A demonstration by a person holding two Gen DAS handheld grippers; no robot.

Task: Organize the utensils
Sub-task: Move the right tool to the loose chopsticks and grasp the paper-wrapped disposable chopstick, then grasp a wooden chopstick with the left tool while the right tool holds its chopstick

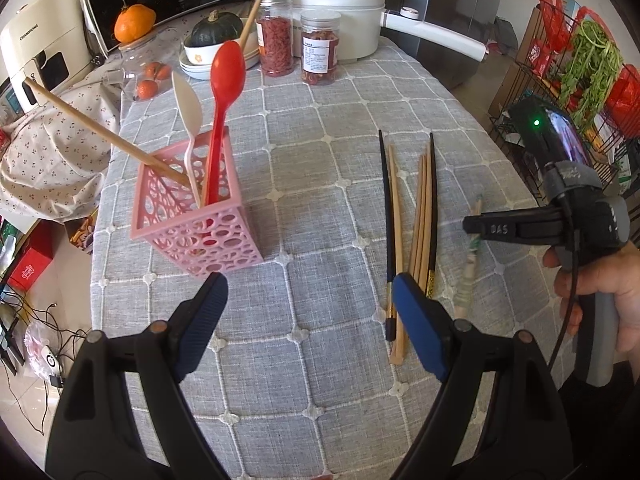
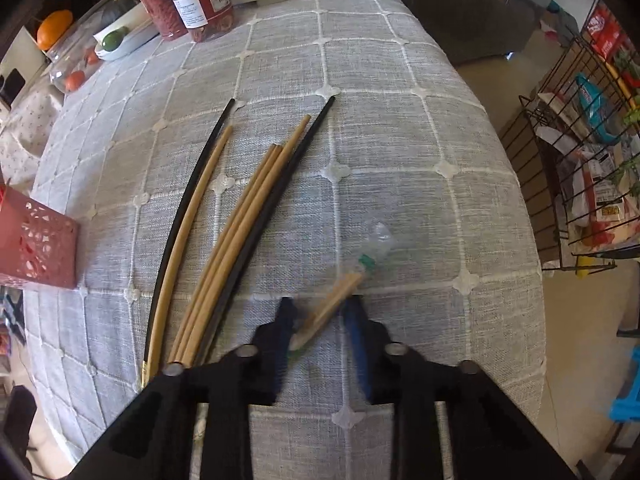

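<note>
I am gripping a wrapped pair of chopsticks (image 2: 340, 300) with my right gripper (image 2: 320, 312); its blue pads are pressing on the wooden part, and the clear wrapper with its green print is sticking out ahead of the jaws, blurred, over the grey checked tablecloth (image 2: 400, 140). Seen from my left side, the same wrapped pair (image 1: 472, 256) is lying nearly flat near the cloth under the right gripper (image 1: 476, 229), which my right hand (image 1: 608, 292) is holding by its handle.

Just beside it, loose chopsticks (image 2: 224, 232) are lying on the cloth: a black one and a tan one side by side, then three tan ones and another black one bunched together, all pointing roughly away from me.

My left gripper (image 1: 306, 312) is hanging over bare cloth with its jaws spread wide and nothing between them; its right finger is overlapping the near ends of the loose chopsticks (image 1: 416, 232) in view.

Further left, the pink holder (image 1: 200, 220) is standing on the cloth, holding a red spoon (image 1: 222, 120), a white spoon (image 1: 188, 120) and one tan chopstick (image 1: 104, 132) leaning out to the left.

At the far end of the table are two jars (image 1: 296, 44), a white pot (image 1: 332, 4) and stacked bowls (image 1: 212, 56).
</note>
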